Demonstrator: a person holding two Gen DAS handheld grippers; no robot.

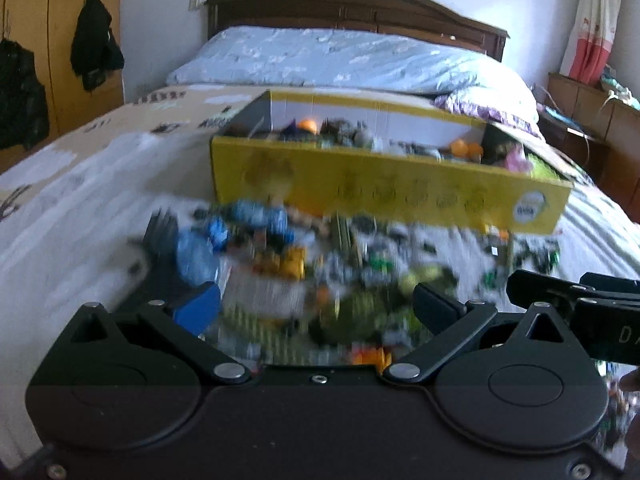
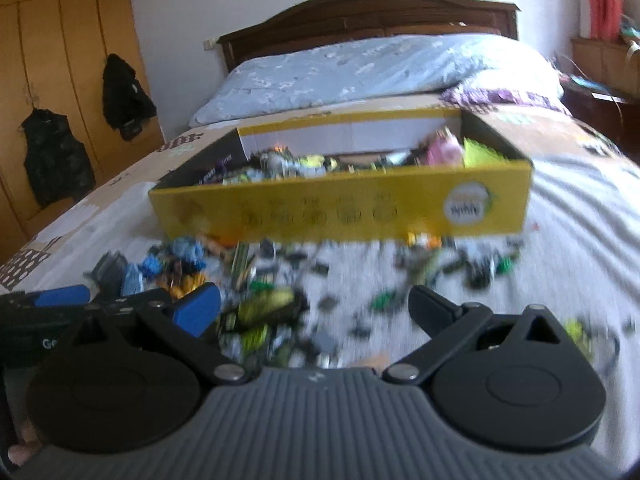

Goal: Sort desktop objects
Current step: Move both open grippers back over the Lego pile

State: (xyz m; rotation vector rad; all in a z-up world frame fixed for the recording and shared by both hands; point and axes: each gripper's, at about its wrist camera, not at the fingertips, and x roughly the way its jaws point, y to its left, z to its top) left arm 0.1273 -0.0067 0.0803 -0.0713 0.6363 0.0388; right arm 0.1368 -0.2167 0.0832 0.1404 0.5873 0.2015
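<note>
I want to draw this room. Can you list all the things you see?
box: one, yellow, open, on the bed, small things inside
small toys: many, mixed colours, blurred, scattered before the box
bed: one, pale striped sheet
quilt: one, light blue, by the headboard
headboard: one, dark wood
wardrobe: one, yellow-brown, dark clothes hanging
left gripper: fingers apart, empty
right gripper: fingers apart, empty

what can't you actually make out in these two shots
- Loose pieces on the bed: motion blur in both wrist views smears them, so single items cannot be told apart.
- Yellow box: its front wall hides most of the contents; its print is unreadable.
- Left tool and right tool: both open, nothing held.
- The person: out of frame except a blurred bit at the edges.
</note>
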